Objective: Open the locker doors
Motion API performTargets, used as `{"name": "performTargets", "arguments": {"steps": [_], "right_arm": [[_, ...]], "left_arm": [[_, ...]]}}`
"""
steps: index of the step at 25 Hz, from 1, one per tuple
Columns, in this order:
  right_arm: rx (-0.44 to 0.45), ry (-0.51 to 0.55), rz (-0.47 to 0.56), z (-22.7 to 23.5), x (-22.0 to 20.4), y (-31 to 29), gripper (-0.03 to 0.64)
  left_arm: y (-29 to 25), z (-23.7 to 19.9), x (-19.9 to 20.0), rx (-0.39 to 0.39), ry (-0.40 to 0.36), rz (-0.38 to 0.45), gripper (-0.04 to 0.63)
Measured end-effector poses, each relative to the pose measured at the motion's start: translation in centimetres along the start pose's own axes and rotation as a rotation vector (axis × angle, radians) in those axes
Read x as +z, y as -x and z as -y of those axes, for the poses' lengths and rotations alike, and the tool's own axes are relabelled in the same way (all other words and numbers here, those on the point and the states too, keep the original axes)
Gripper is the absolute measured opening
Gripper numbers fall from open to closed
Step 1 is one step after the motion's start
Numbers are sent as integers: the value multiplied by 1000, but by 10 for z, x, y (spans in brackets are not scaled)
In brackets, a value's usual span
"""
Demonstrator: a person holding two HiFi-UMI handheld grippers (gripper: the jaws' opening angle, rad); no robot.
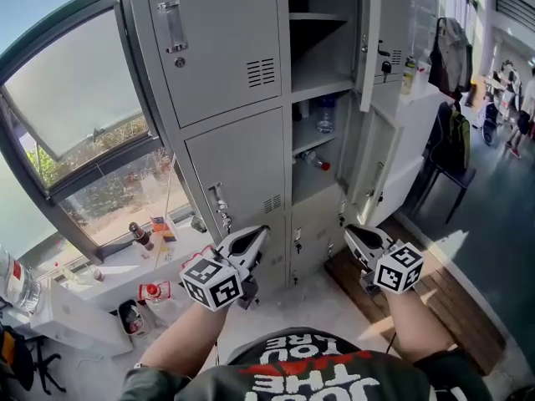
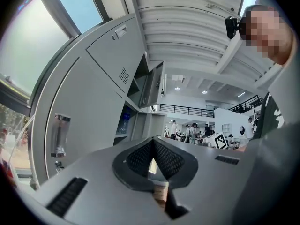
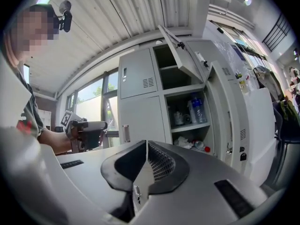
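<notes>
The grey locker (image 1: 251,98) has two shut doors in its left column: an upper door (image 1: 213,44) and a middle door (image 1: 238,165) with a handle (image 1: 219,203). In the right column an upper door (image 1: 365,40) hangs open, and the open compartments hold bottles (image 1: 325,114). My left gripper (image 1: 257,234) is shut and empty, just below the middle door's handle and apart from it. My right gripper (image 1: 349,232) is shut on nothing, low in front of the open column. The left gripper view shows jaws meeting at the tip (image 2: 152,142); the right gripper view shows the same (image 3: 146,144).
A big window (image 1: 75,98) stands left of the locker, with bottles and cans on its sill (image 1: 146,241). A wooden platform (image 1: 418,291) lies at the right. A chair with a backpack (image 1: 451,140) stands further right, and people are far off.
</notes>
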State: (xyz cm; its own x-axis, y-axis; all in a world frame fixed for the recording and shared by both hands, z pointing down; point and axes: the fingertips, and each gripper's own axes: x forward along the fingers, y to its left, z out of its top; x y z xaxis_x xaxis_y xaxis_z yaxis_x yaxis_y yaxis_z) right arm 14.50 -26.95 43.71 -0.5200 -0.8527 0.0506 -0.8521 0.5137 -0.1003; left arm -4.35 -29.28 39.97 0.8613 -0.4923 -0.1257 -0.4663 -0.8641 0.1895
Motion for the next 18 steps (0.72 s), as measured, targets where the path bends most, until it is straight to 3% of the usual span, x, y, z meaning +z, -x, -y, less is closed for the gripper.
{"name": "performTargets", "arguments": {"steps": [18], "right_arm": [[-25,6,-11,3,-1,-4,32]], "left_arm": [[8,-9,-1,1,19,10,0]]}}
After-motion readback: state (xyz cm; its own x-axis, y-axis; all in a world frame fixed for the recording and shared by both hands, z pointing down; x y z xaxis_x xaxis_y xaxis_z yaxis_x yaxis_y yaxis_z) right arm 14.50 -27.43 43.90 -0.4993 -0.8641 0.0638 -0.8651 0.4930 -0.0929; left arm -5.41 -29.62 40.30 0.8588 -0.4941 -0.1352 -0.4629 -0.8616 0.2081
